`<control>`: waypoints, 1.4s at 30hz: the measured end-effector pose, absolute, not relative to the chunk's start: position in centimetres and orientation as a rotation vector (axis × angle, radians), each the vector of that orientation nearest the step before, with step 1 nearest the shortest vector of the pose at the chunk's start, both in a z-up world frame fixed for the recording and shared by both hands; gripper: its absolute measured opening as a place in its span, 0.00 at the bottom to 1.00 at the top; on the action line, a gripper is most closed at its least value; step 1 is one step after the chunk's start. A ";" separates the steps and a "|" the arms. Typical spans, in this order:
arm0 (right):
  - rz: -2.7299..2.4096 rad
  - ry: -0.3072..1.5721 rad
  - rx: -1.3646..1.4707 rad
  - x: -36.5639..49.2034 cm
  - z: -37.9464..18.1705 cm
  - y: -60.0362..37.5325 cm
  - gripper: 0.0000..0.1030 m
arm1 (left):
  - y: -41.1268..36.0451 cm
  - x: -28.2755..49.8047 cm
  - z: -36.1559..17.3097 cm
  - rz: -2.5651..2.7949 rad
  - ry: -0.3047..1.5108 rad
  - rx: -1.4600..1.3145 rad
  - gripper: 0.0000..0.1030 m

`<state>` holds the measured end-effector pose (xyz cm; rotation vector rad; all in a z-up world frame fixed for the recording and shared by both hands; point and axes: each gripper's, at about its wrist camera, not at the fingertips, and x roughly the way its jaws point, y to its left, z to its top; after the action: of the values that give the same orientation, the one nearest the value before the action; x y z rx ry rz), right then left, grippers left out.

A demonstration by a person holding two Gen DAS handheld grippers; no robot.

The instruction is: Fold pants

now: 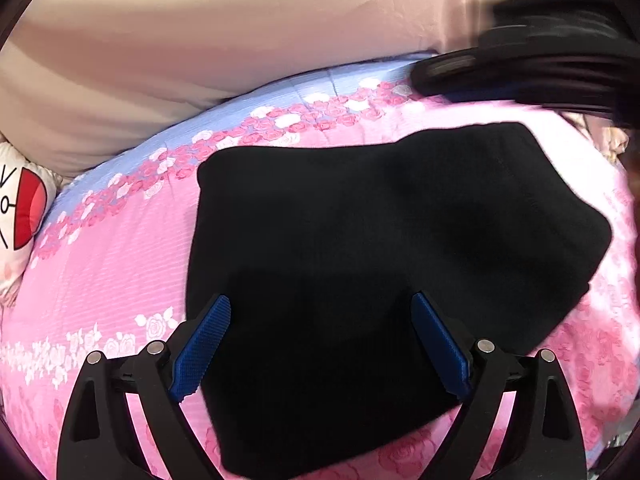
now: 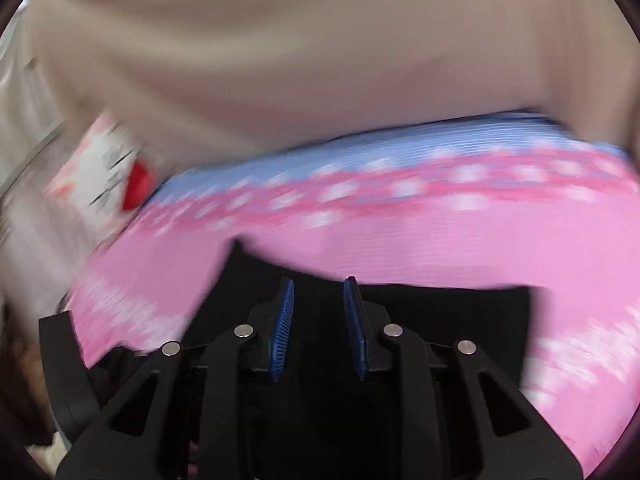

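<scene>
The black pants (image 1: 380, 248) lie folded into a compact dark block on the pink floral bedspread (image 1: 104, 264). My left gripper (image 1: 320, 308) is open, its blue pads wide apart just above the near part of the pants, holding nothing. My right gripper shows blurred at the upper right of the left wrist view (image 1: 520, 76), above the far edge of the pants. In the blurred right wrist view my right gripper (image 2: 318, 284) is open with a narrow gap, empty, over the black pants (image 2: 440, 320).
A beige curtain or wall (image 1: 200, 60) rises behind the bed. A white cartoon pillow with a red mouth (image 1: 20, 204) lies at the bed's far left; it also shows in the right wrist view (image 2: 116, 172). The bedspread has a blue band (image 1: 280, 92) along its far edge.
</scene>
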<state>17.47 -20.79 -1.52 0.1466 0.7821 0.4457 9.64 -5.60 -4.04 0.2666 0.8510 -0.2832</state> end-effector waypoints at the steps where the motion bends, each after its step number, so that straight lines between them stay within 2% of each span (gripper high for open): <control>1: 0.495 0.816 0.122 18.7 -2.2 -19.3 0.25 | -5.0 9.4 -3.7 -0.280 0.854 0.256 0.87; 5: 0.576 0.946 -0.012 23.3 -5.5 -12.4 0.26 | -1.7 8.9 -3.8 -0.221 0.887 0.223 0.87; 7: 0.531 0.969 -0.104 25.1 -7.5 -9.7 0.26 | 0.3 9.4 -4.5 -0.216 0.921 0.163 0.91; 12: 0.514 0.887 -0.211 24.2 -7.1 -7.0 0.28 | 2.6 11.1 -4.6 -0.235 0.978 0.027 0.91; 16: 0.510 0.762 0.004 20.8 -3.2 -13.5 0.26 | 3.3 12.0 -1.6 -0.256 0.909 -0.009 0.90; 19: 0.430 0.761 0.146 20.0 -2.7 -19.2 0.28 | 2.6 14.4 0.3 -0.237 0.839 0.018 0.90; 23: 0.193 0.826 0.147 20.8 -5.1 -25.6 0.25 | -0.5 20.4 -2.3 -0.164 0.903 0.133 0.90; 24: 0.134 0.833 0.199 21.1 -6.2 -28.5 0.02 | -0.6 22.1 -3.8 -0.094 0.943 0.165 0.90; 25: 0.143 0.849 0.300 21.3 -7.2 -30.8 0.00 | -0.3 23.1 -4.9 -0.074 0.967 0.161 0.94; 26: 0.189 0.844 0.488 21.1 -8.3 -33.9 0.00 | 0.1 23.8 -6.0 -0.093 1.006 0.117 0.94; 27: 0.200 0.834 0.557 20.5 -8.4 -35.0 0.00 | 1.0 24.2 -6.4 -0.116 1.039 0.037 0.94; 29: 0.176 0.801 0.477 19.4 -6.8 -34.0 0.00 | 1.4 24.1 -6.2 -0.121 1.036 0.024 0.94; 30: 0.196 0.761 0.468 18.4 -5.8 -33.3 0.04 | 1.2 23.8 -6.1 -0.114 1.024 0.048 0.95; 32: 0.208 0.707 0.442 17.3 -4.7 -32.7 0.03 | 0.8 23.4 -5.9 -0.095 0.998 0.086 0.95; 35: -0.004 0.773 0.307 18.7 -8.1 -34.7 0.00 | 0.5 23.4 -5.8 -0.078 0.974 0.123 0.95; 36: 0.017 0.755 0.377 18.6 -8.3 -35.5 0.00 | 0.3 23.6 -5.8 -0.079 0.974 0.123 0.95; 37: 0.020 0.759 0.457 17.8 -7.6 -36.2 0.00 | 0.2 23.8 -5.9 -0.069 0.972 0.132 0.95; 39: 0.019 0.684 0.433 15.8 -5.0 -35.5 0.07 | 0.3 23.2 -4.7 -0.043 0.945 0.154 0.95; 40: 0.030 0.649 0.404 14.5 -3.9 -34.9 0.07 | 0.3 22.5 -3.7 -0.028 0.923 0.150 0.92; 42: 0.116 0.631 0.405 12.7 -2.6 -33.5 0.07 | 0.3 21.0 -1.8 -0.066 0.874 0.109 0.93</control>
<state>12.65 -33.52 -2.58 0.4047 0.6309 0.1156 21.00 0.29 -1.78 0.1086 0.8743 -0.0664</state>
